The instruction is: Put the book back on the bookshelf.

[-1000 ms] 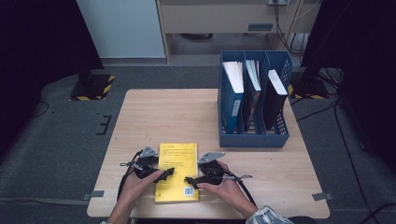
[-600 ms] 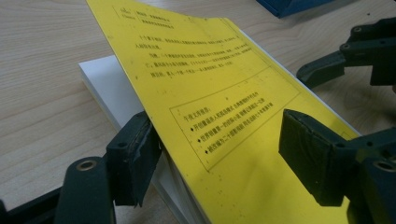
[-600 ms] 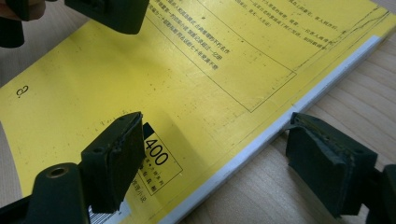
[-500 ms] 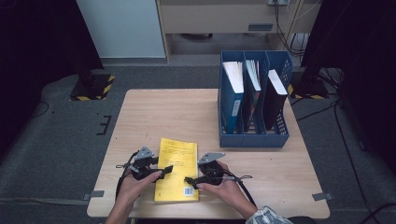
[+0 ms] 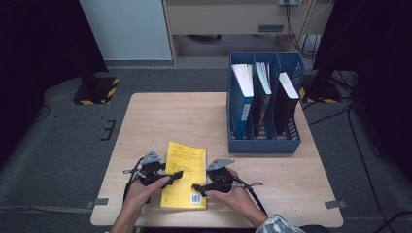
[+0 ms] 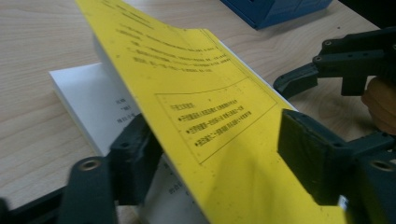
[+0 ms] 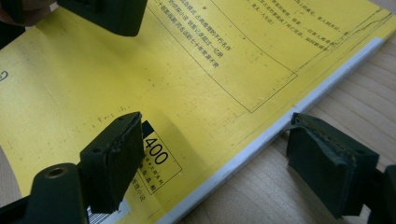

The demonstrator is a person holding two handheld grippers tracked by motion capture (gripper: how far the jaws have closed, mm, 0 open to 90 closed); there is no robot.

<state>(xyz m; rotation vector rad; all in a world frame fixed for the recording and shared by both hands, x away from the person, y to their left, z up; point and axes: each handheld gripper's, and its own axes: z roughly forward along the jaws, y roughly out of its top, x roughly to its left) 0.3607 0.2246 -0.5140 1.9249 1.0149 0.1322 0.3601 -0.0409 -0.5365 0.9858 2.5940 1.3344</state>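
Since a second ago we see the yellow book (image 5: 185, 174) skewed and its cover's left edge lifted off the white pages. Our left claw (image 5: 176, 174), whose jaws have just been closing then reopening slightly, straddles that raised cover loosely. Our right claw (image 5: 196, 187) stands open astride the book's near right edge. Bare counter (image 5: 160, 116) stretches behind; the blue file rack (image 5: 265, 104) sits well apart.
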